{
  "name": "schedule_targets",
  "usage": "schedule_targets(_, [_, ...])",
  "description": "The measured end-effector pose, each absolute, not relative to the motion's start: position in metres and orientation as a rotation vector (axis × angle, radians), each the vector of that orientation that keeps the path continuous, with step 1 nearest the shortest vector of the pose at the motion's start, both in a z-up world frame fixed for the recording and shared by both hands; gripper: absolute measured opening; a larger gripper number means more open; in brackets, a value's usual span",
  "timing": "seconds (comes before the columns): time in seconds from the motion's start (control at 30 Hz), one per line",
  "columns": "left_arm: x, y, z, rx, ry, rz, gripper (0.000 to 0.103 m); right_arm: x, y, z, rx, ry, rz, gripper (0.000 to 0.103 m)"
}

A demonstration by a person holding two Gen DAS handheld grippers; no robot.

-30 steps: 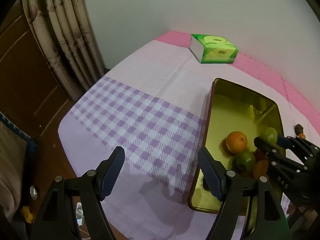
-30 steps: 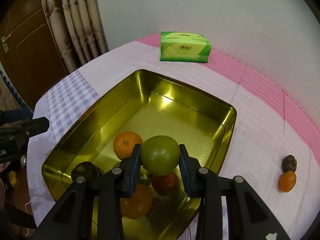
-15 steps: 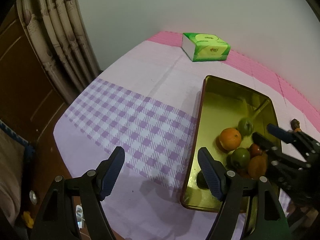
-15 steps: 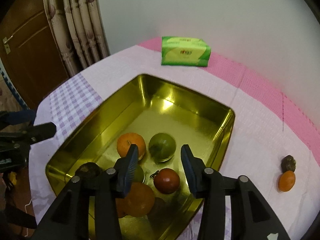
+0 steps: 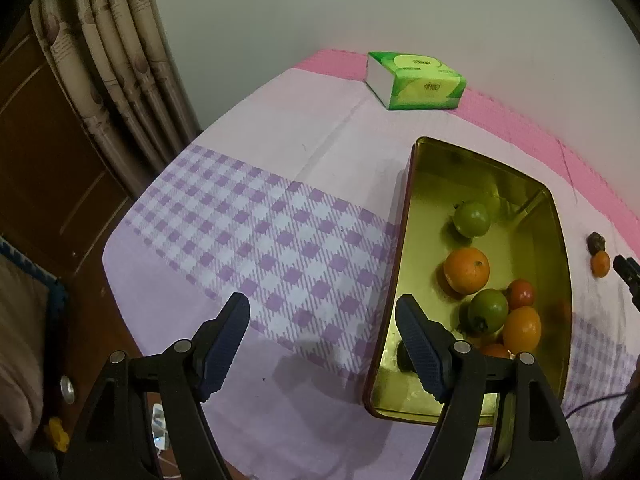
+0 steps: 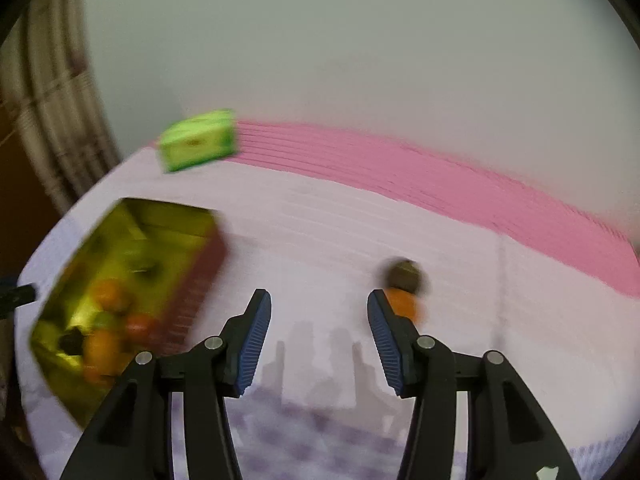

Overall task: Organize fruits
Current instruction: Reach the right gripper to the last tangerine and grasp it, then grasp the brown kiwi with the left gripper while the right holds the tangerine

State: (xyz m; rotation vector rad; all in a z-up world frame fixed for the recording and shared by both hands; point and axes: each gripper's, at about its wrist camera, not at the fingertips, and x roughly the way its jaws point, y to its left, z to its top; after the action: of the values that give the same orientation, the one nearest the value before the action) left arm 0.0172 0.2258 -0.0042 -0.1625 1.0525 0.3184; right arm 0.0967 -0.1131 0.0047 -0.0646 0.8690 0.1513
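A gold tin tray [image 5: 554, 216] holds several fruits: a green one [image 5: 472, 218] lying apart, an orange [image 5: 467, 270], another green one [image 5: 488, 311], a red one [image 5: 521, 293] and more oranges. My left gripper [image 5: 322, 340] is open and empty, low over the checked cloth left of the tray. My right gripper [image 6: 316, 336] is open and empty over the cloth right of the tray [image 6: 64, 280]. A small orange fruit [image 6: 406, 306] and a dark fruit [image 6: 404, 274] lie on the cloth just past its right finger; both also show in the left wrist view [image 5: 600, 263].
A green tissue box [image 5: 416, 80] stands at the far edge of the table by the wall. Curtains [image 5: 120, 72] and a wooden door are to the left. The table's near edge drops to the floor at the lower left. The right wrist view is motion-blurred.
My right gripper opened and dropped the green fruit into the tray, then swung right toward the two fruits on the cloth. The left gripper stayed open, shifting slightly.
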Motion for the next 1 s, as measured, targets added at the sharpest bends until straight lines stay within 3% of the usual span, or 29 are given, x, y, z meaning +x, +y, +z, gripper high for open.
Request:
schedule_targets(0.43, [0.024, 0.208, 0.003, -0.171, 1.043, 0.257, 0.076, 0.127, -0.135, -0.044, -0.032, 0.930, 0.093, 0.050])
schedule_targets(0.5, [0.029, 0.197, 0.004, -0.151, 1.050, 0.241, 0.076, 0.130, -0.135, -0.049, -0.031, 0.933, 0.091, 0.045])
schedule_targets(0.53, [0.033, 0.189, 0.005, -0.140, 1.057, 0.230, 0.076, 0.130, -0.134, -0.051, -0.033, 0.935, 0.094, 0.036])
schedule_targets(1.0, [0.120, 0.001, 0.008, -0.004, 1.053, -0.137, 0.076, 0.080, -0.241, -0.034, -0.046, 0.852, -0.094, 0.034])
